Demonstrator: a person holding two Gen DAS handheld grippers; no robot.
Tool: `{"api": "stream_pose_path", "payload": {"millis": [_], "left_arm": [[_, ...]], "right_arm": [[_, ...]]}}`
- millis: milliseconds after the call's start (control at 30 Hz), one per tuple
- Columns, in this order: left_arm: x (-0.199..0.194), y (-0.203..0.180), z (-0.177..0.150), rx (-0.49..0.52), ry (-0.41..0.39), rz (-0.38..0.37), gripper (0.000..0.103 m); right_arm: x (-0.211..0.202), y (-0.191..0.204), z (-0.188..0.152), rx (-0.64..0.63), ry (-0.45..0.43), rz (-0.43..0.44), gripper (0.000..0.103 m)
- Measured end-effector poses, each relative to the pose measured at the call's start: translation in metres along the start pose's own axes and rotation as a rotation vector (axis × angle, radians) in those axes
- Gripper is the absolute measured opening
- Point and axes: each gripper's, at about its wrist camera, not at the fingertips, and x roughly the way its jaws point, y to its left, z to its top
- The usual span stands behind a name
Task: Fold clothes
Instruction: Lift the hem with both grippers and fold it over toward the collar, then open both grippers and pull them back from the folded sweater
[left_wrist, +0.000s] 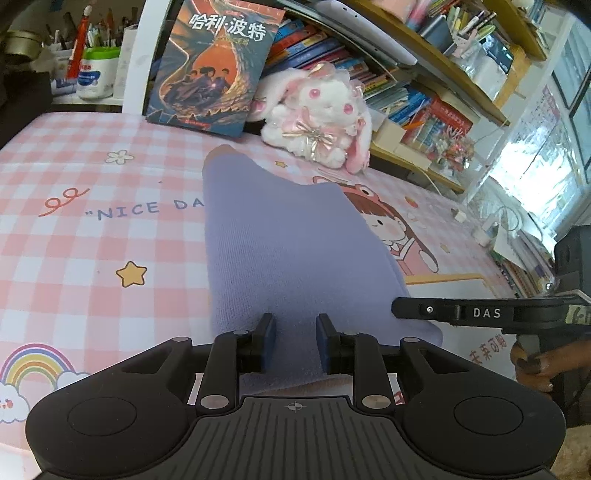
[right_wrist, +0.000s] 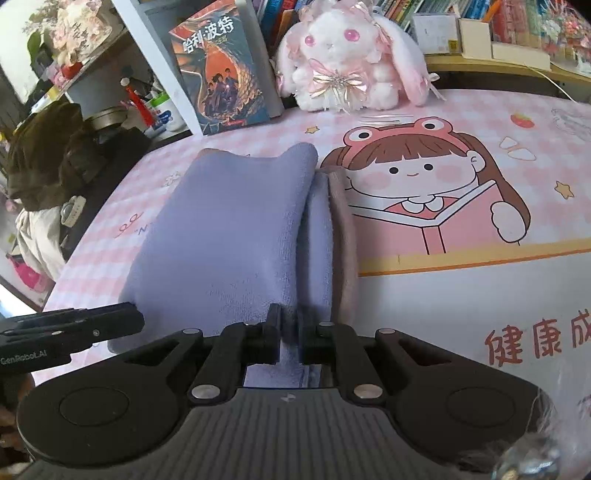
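Lavender knit garment lies folded lengthwise on the pink checked cartoon mat, running from the near edge away toward the book and the plush rabbit. Left gripper: jaws part open, a clear gap between the blue pads; the near hem of the garment sits in that gap and beneath the fingertips, but the pads are not pressed on it. Right gripper: jaws nearly closed, a narrow slot only, with a thin fold of the lavender cloth standing in it; looks pinched, contact on both pads not fully resolved. In the right wrist view the garment shows a thick rolled fold on the left, a second lavender layer beside it, and a taupe lining or under-layer exposed along its right edge. Surface is fine ribbed knit, smooth, few wrinkles; far end is rounded with two soft humps. The two grippers sit just beside each other at the same near edge.
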Motion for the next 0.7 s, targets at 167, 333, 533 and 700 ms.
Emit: {"api": "stream_pose_path", "payload": {"millis": [167, 333, 533, 700], "left_arm": [[0.000, 0.001, 0.001, 0.026, 0.005, -0.017, 0.025], [-0.015, -0.003, 0.003, 0.079, -0.035, -0.025, 0.026], [-0.031, -0.004, 0.002, 0.097, -0.065, -0.042, 0.028], [-0.029, -0.007, -0.005, 0.122, -0.035, -0.066, 0.028]], "right_arm": [[-0.001, 0.008, -0.004, -0.002, -0.019, -0.047, 0.010], [-0.017, 0.021, -0.009, -0.021, -0.087, -0.108, 0.028], [-0.036, 0.044, -0.022, -0.087, -0.158, -0.178, 0.050], [-0.042, 0.057, -0.037, -0.114, -0.143, -0.206, 0.059]]}}
